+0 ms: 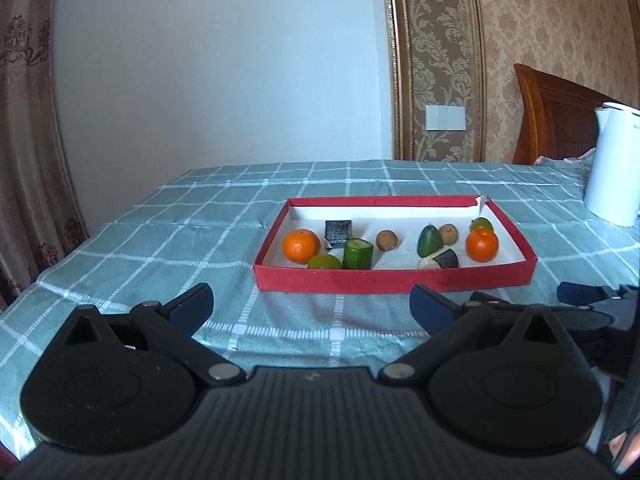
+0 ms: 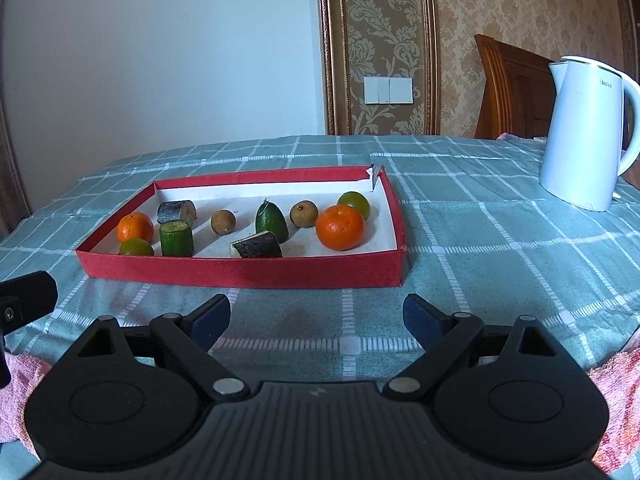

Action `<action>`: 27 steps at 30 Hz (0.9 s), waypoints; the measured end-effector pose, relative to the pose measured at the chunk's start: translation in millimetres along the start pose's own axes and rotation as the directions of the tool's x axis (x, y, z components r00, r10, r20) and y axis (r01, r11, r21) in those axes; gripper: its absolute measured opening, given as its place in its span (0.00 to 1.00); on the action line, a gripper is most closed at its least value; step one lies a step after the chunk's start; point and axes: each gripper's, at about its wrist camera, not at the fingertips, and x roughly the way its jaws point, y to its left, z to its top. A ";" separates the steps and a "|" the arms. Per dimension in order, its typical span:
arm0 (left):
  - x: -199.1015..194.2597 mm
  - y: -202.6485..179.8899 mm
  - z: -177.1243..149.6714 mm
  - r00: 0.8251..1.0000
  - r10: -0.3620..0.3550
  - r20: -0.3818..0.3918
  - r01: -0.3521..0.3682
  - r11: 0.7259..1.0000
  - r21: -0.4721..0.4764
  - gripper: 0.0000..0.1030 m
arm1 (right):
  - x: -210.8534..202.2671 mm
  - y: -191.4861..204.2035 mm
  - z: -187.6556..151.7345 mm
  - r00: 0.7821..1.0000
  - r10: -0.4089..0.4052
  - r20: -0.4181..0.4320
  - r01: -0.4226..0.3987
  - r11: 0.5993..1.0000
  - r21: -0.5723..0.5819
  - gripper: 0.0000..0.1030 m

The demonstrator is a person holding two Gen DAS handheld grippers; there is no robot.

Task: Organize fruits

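Your right gripper (image 2: pixel 317 318) and left gripper (image 1: pixel 311 307) both stand wide and hold nothing, low over the checked cloth (image 2: pixel 480 248). Just beyond them, the red tray (image 2: pixel 248 270) holds every fruit, including two oranges (image 2: pixel 340 227), with a white kettle (image 2: pixel 584 136) off to its right.

left gripper (image 1: pixel 311 307) points forward and slightly down, jaws spread wide, nothing between its blue pads (image 1: pixel 194 307). right gripper (image 2: pixel 317 317) sits in much the same pose, tilted downward, jaws wide apart and empty. the right gripper's finger shows at the right edge of the left wrist view, so the two lie side by side.
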 end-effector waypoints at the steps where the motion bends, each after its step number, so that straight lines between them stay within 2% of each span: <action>1: -0.4 -0.2 0.2 1.000 -0.009 -0.001 0.009 1.000 -0.001 1.00 | 0.1 0.1 -0.3 1.000 0.002 -0.001 -0.002 1.000 -0.002 0.91; 7: -3.7 -2.6 0.3 0.999 -0.033 0.015 0.033 0.999 0.011 1.00 | 0.2 2.0 -0.5 1.000 0.004 -0.005 -0.004 1.000 -0.008 0.91; 12: -0.9 -1.9 0.7 0.998 -0.061 -0.014 0.061 0.998 0.004 1.00 | -0.8 2.9 -1.0 1.000 0.009 -0.005 -0.009 1.000 -0.009 0.91; 21: 3.9 -1.4 -1.4 0.998 -0.049 -0.025 0.050 0.999 0.008 1.00 | 0.3 4.9 -1.6 1.000 0.014 -0.014 -0.014 1.000 -0.017 0.91; 27: 7.9 -2.4 -3.8 1.000 -0.017 -0.016 0.017 1.000 0.025 1.00 | -0.6 6.7 -2.7 1.000 0.015 -0.016 -0.016 1.000 -0.021 0.91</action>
